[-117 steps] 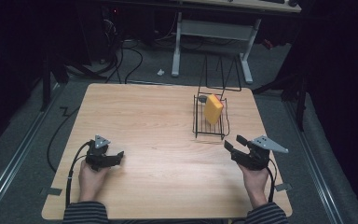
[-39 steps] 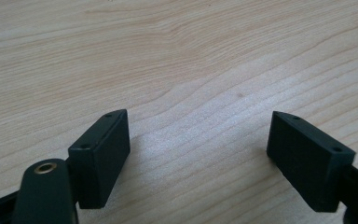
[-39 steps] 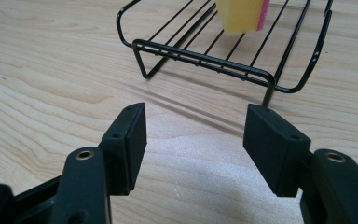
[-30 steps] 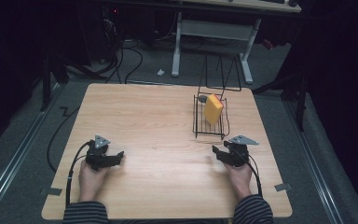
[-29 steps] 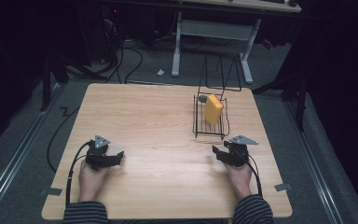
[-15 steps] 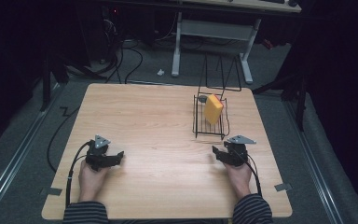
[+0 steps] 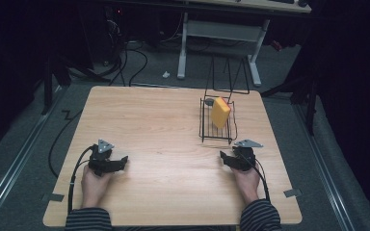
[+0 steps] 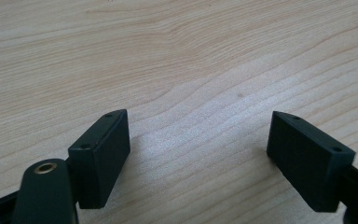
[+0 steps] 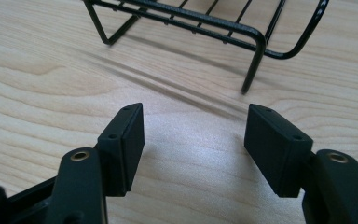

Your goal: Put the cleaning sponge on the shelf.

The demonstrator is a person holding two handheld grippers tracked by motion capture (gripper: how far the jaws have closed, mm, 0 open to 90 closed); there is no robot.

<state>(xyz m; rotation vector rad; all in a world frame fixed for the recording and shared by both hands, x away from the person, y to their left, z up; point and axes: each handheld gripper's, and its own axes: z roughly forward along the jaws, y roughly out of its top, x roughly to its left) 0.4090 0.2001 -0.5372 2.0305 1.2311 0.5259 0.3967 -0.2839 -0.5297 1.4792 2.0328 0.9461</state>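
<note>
A black wire rack (image 7: 217, 127) stands on the wooden table (image 7: 164, 125) at the right, with a yellow block (image 7: 220, 111) leaning in it. My right gripper (image 7: 224, 159) rests on the table just in front of the rack, open, nothing between its jaws. In the right gripper view the rack's near rim and foot (image 9: 254, 51) stand just beyond my open right gripper (image 9: 193, 135). My left gripper (image 7: 120, 161) lies on the table at the front left, open and empty. The left gripper view has bare wood between the jaws of that gripper (image 8: 198, 142).
A small dark round thing (image 7: 208, 102) sits at the rack's back left. Beyond the table's far edge stand a white desk frame (image 7: 219, 33) and cables on the floor (image 7: 135, 57). Wood lies bare between the two grippers.
My right gripper has moved left and slightly forward, nearer the rack's front, and has stayed still for the last second. The left gripper has not moved.
</note>
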